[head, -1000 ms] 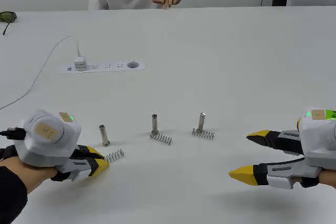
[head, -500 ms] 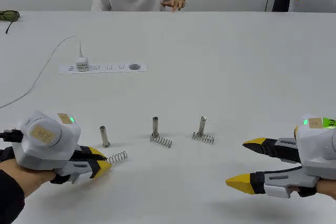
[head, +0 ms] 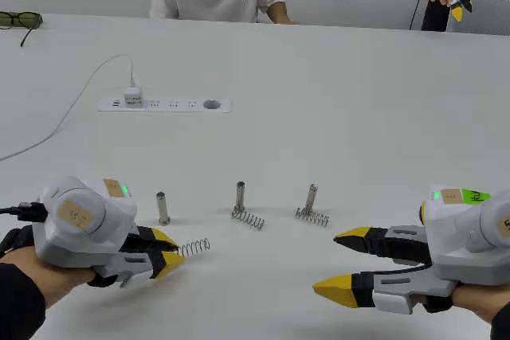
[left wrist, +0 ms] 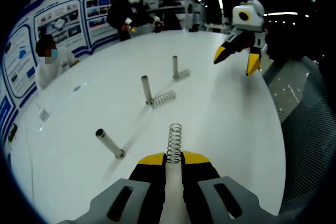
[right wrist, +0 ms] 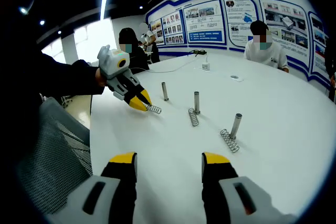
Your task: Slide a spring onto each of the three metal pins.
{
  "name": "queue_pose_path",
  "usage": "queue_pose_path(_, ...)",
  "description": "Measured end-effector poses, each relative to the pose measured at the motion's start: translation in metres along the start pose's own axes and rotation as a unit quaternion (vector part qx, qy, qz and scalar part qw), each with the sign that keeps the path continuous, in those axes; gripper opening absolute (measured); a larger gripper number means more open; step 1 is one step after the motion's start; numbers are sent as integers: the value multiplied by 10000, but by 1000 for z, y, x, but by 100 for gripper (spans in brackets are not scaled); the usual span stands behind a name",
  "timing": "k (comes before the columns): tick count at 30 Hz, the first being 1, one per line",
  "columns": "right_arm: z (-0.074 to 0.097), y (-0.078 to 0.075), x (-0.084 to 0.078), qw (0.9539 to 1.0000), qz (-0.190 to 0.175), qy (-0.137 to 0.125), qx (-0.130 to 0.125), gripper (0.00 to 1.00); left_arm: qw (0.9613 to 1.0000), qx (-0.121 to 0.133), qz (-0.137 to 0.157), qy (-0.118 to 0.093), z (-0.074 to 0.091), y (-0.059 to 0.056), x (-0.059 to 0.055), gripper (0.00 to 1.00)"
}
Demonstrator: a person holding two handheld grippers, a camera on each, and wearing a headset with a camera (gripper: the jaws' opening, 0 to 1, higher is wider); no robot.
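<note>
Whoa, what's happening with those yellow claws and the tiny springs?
A person holds a hand-held gripper in each hand at a white table. The left hand-held gripper is shut on one spring, near the left pin. The right hand-held gripper is open and empty. All three pins stand bare; a second spring lies by the middle pin, a third spring by the right pin.

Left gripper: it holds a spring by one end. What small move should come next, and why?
Probably lift the left gripper and tip the spring downward over the nearest pin. The spring juts out level from the shut jaws, and that upright pin beside it is bare.
</note>
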State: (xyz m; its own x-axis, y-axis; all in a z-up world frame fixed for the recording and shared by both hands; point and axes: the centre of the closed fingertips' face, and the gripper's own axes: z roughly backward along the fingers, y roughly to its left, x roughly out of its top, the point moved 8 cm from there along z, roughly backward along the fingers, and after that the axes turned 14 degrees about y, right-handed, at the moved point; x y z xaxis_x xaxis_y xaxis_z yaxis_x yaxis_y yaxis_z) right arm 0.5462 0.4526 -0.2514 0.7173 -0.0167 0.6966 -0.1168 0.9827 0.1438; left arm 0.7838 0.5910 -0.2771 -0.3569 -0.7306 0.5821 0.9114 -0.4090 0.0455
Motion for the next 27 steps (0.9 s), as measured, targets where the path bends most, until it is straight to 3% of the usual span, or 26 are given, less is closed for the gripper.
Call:
queue_pose_path(7,-13,5,14,9996,67,-35,254,43,9999,-60,-95,-97,2,-6,2,11)
queue_pose_path(20,-34,18,59,9960,237,-373,783,33,9987,-173,-238,-420,11,-17,11,11)
queue_pose_path(27,-43,24,66,9943,363,-351,936,32,9971,-265,-332,-636,16,-25,18,11)
